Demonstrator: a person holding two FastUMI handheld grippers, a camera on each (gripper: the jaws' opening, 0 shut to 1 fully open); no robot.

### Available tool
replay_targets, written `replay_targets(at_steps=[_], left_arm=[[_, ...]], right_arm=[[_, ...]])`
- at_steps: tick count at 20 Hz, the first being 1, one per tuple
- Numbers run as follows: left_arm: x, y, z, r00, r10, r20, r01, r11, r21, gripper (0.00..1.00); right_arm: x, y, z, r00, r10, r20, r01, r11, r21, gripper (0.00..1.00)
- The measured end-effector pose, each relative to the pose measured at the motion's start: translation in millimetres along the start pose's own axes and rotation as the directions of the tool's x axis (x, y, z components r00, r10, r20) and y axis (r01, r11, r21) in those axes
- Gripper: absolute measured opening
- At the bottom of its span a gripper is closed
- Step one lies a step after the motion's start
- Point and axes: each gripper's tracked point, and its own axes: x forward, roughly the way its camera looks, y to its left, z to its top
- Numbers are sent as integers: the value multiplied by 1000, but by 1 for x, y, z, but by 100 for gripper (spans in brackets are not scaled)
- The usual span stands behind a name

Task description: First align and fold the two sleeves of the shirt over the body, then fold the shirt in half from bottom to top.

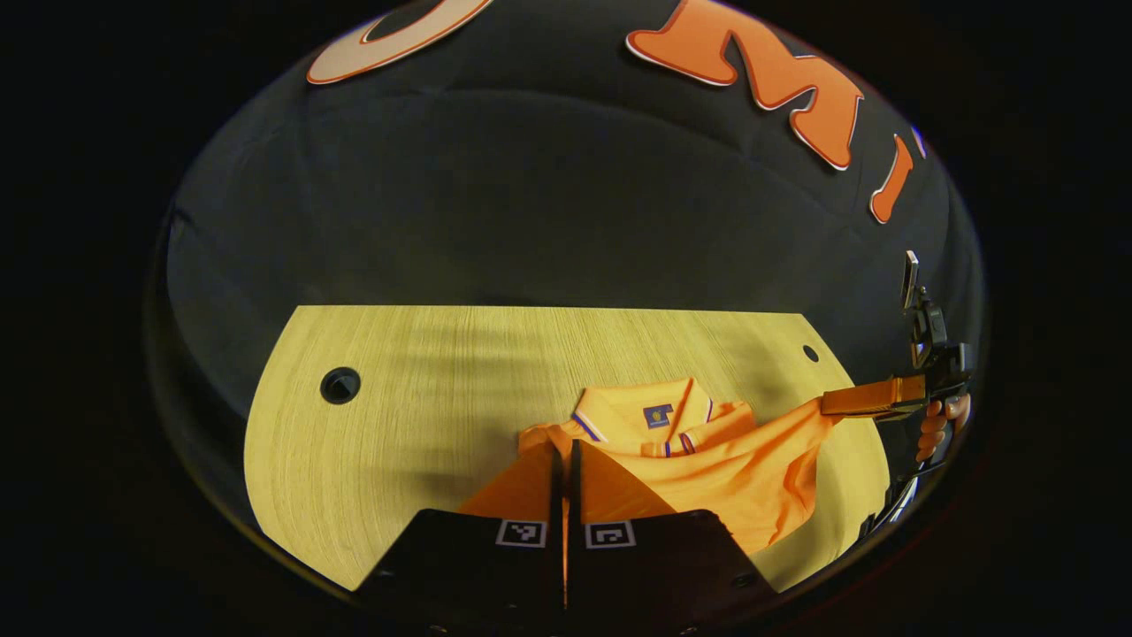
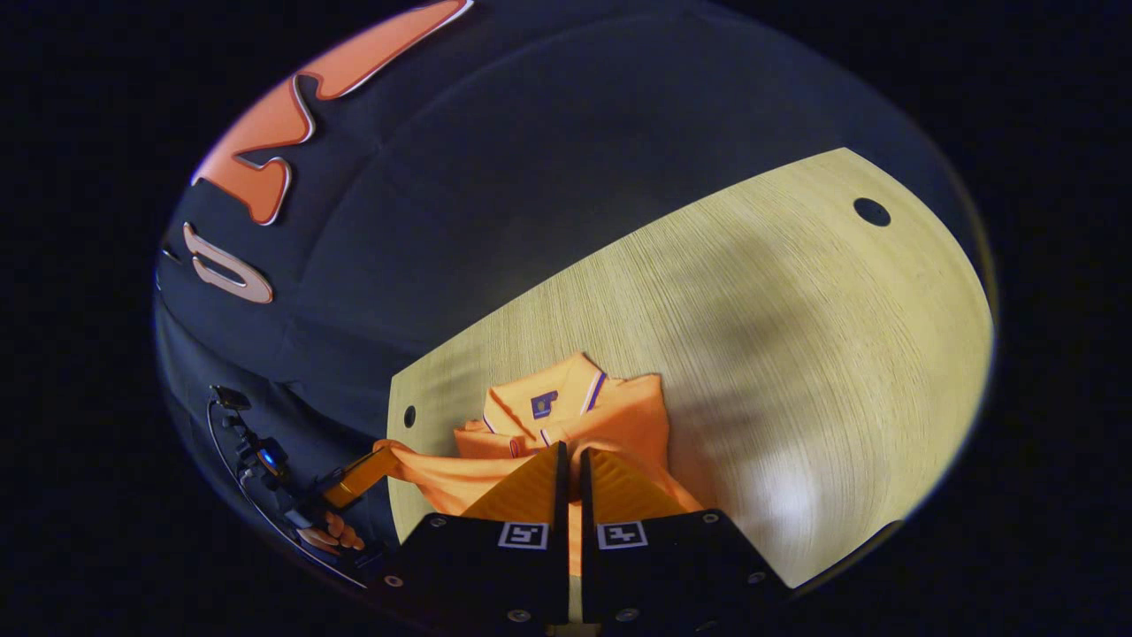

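Black cloth walled the booth behind a pale, wood-grained tabletop (image 1: 424,398) that carried two round cable holes, the larger (image 1: 340,386) toward nine o'clock in the left gripper view and the smaller (image 1: 810,353) toward three o'clock.

An orange short-sleeved polo shirt with a striped collar (image 1: 707,460) lay on the near part of that tabletop, collar pointing to twelve o'clock, a small dark label (image 1: 657,416) showing inside the neck. Its body was rumpled, not flat.

In the left gripper view the left tool (image 1: 566,460) stood at six o'clock with its two fingers drawn almost together, only a thin slit between them, and shirt fabric sat at their tips at the left shoulder; whether cloth was pinched inside the slit could not be told. Toward three o'clock the right tool (image 1: 831,404) showed farther off, held by a gloved hand (image 1: 937,429), its fingers closed on the end of the shirt's right sleeve (image 1: 787,425), which was pulled out taut and lifted off the tabletop.

In the right gripper view the right tool (image 2: 570,460) sat at six o'clock with its fingers nearly touching and orange cloth (image 2: 619,416) at their tips. At eight o'clock the left tool (image 2: 376,460) appeared beyond the tabletop's edge, held by a hand (image 2: 332,531), with a stretched corner of the shirt reaching to its tip.
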Motion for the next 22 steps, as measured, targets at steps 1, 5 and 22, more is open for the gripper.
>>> replay_targets(at_steps=[1,5,22], left_arm=[[7,4,1,1000,7,-5,-7,1000,3,2],[37,25,12,998,64,-30,-64,998,-3,1],[-114,-20,59,954,155,258,-180,981,76,99]], right_arm=[[7,-1,5,1000,-8,-2,8,1000,4,6],[33,-13,22,999,-33,-6,34,998,52,6],[-110,24,48,928,-21,373,111,969,-223,98]])
